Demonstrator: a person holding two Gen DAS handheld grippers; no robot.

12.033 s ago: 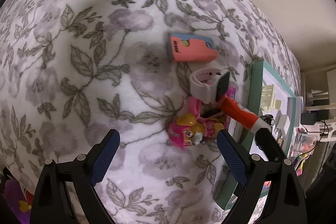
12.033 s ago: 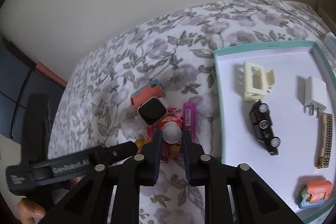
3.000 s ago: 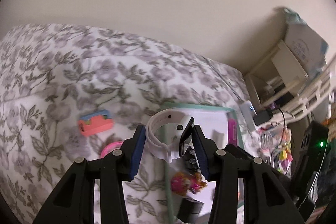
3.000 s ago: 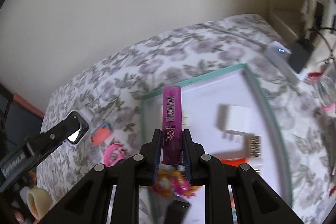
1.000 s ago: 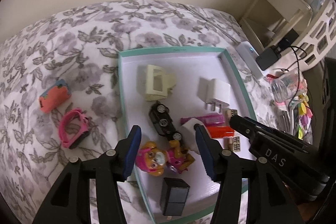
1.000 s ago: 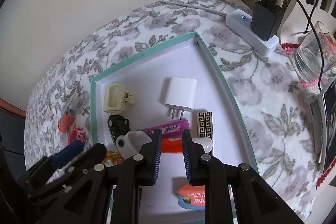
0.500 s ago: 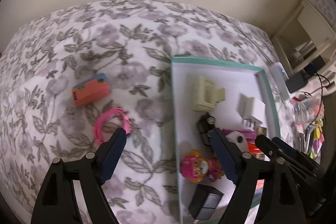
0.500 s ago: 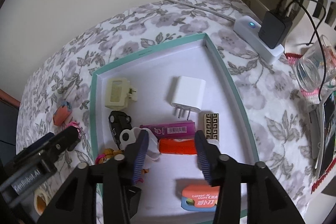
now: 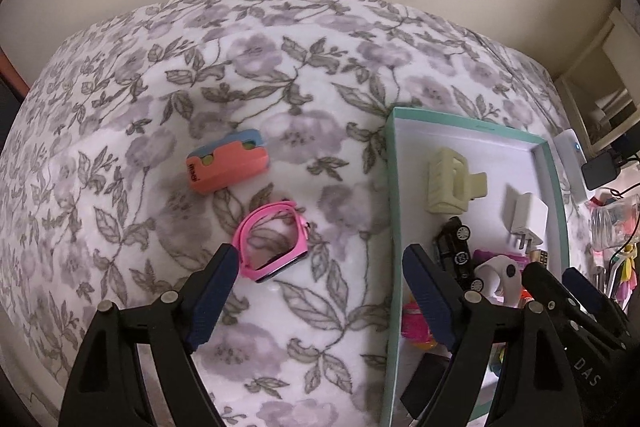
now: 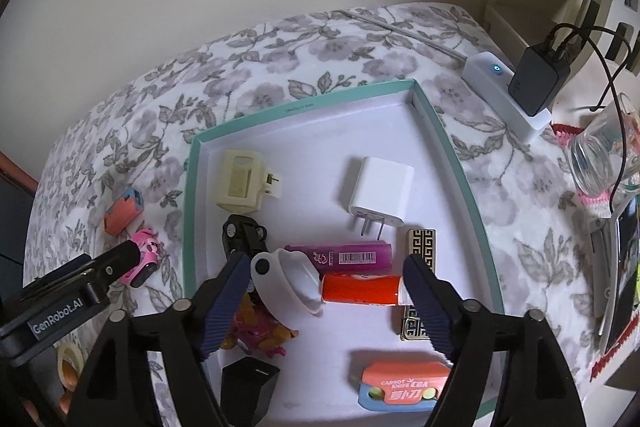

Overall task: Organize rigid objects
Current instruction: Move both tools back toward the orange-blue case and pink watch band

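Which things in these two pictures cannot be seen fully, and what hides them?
- Pink figure toy: right wrist view, partly behind a gripper finger.
- Gold patterned bar: right wrist view, its middle under the orange tube.
- Black box: left wrist view, mostly behind the left gripper's finger.

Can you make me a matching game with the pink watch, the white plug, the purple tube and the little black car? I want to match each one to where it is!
Things:
1. pink watch
2. white plug
3. purple tube
4. black car

Places:
A. in the tray, just below the cream hair clip
B. on the flowery blanket, outside the tray
C. in the tray, right above the orange tube
D. in the tray, just above the purple tube

Pairs: 1-B, 2-D, 3-C, 4-A
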